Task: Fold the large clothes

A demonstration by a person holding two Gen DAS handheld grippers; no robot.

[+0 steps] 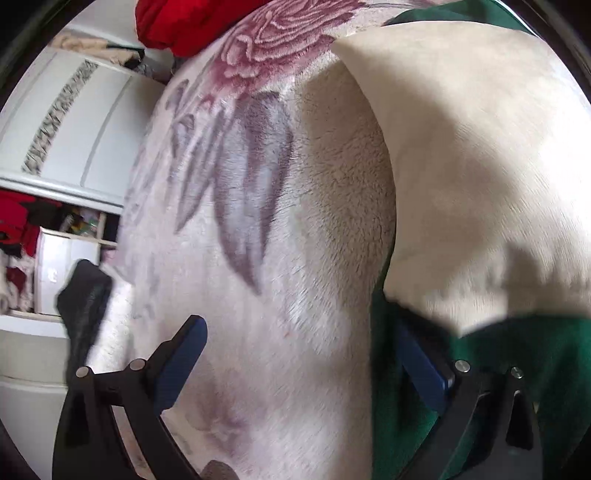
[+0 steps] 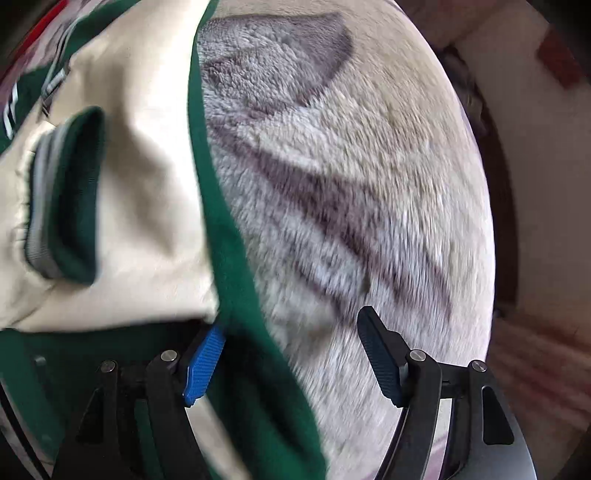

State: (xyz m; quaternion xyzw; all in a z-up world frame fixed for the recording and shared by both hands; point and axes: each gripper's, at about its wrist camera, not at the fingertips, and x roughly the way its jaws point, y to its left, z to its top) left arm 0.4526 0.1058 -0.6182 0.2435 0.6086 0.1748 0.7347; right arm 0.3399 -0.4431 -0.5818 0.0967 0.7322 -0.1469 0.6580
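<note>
The garment is a jacket (image 2: 122,184) with a dark green body and cream sleeves. It lies on a plush cream blanket (image 2: 351,192) printed with grey-purple leaves and a dark pink rose. In the right wrist view a cream sleeve is laid across the green body, ending in a ribbed cuff (image 2: 62,199) of dark green with a grey stripe. A green edge of the jacket runs in a long curve against the blanket's pile. Farther from that edge, at the picture's upper left corner, a small part of a zip and white striping shows on the green cloth.

The right gripper (image 2: 295,354) points down over that green edge. Its jaws stand wide, one blue pad (image 2: 205,365) over the jacket's green cloth and the other over the blanket; nothing is pinched between them.

In the left wrist view the cream sleeve (image 1: 480,177) spreads broad and smooth over the green body (image 1: 546,354), beside the blanket's rose print (image 1: 280,40). The left gripper (image 1: 295,347) also stands wide open, one pad over the blanket and the other at the jacket's edge, partly hidden under cloth. Beyond the blanket lie a red cloth (image 1: 173,22) and white shelving (image 1: 66,155).
</note>
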